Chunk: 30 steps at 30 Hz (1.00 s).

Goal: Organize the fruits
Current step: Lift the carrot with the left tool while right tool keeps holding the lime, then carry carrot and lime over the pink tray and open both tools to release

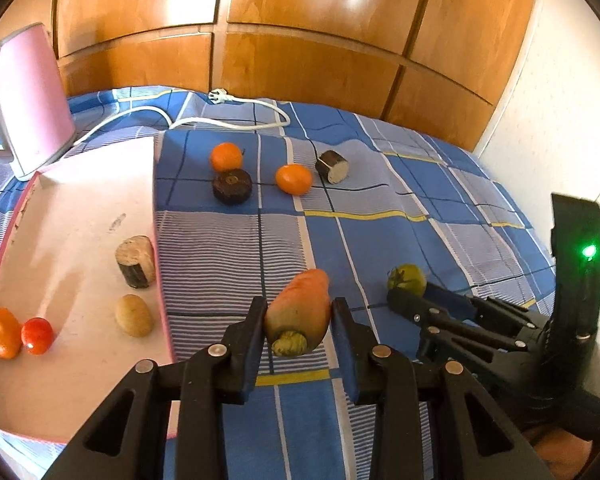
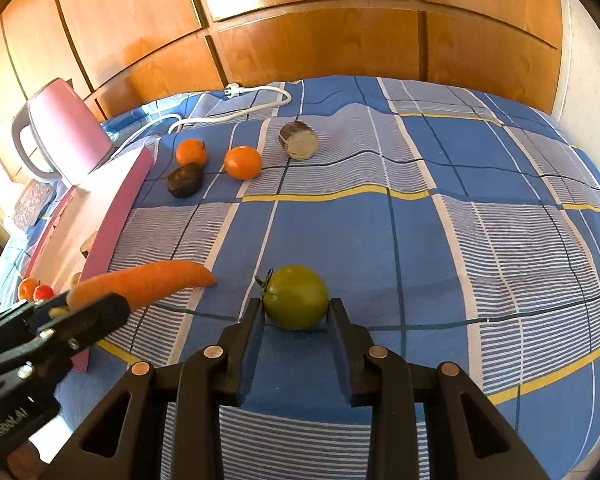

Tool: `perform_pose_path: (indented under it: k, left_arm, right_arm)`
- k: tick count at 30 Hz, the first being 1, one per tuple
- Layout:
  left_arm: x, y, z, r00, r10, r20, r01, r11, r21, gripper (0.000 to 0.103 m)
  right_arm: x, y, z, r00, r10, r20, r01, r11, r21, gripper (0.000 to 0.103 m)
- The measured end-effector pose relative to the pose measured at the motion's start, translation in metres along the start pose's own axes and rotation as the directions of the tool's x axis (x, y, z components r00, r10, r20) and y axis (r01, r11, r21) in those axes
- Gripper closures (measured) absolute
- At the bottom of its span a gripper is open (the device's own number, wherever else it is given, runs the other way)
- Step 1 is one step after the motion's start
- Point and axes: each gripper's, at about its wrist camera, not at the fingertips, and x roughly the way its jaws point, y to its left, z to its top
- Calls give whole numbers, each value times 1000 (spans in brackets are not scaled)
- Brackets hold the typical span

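Left gripper (image 1: 299, 320) clamped on carrot (image 1: 300, 308), lifted off cloth (image 1: 380, 240), right gripper (image 2: 296, 312) gripping green tomato (image 2: 296, 296), resting on cloth

Pink kettle (image 1: 32, 104) is getting cut off at upper left edge of left wrist view; its handle is running out of frame. Pink tray (image 1: 80, 208) is losing its lower left corner to the lens rim. In right wrist view, tray wall (image 2: 116, 208) is hiding most contents; a wood piece (image 2: 87, 249) is only peeking out, too small to tell.
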Motion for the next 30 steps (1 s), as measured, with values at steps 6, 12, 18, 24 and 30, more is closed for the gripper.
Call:
perform_pose_path:
  k: [6,12,18,24,30]
  left_arm:
    - [-7,3,0,1000,-1,19,1,1000,-9,71]
    - [-11,4,1,1000,-5,31,5,1000,-16,71]
    - [-16,7,4,998,-15,55,17,999,-29,72]
    - [-23,11,8,997,-7,76,10,999,-39,72]
    - [-32,19,13,995,5,104,1,998,-58,72]
  right_arm:
    - [3,0,-3,1000,-3,-13,3,1000,4,71]
    - [5,1,-3,1000,-8,-19,7,1000,-8,71]
    - [4,2,-2,1000,-11,-15,11,1000,-13,71]
    - [1,8,0,1000,-10,-3,10,1000,-29,71]
    - [-1,15,3,1000,3,4,-2,999,-44,71]
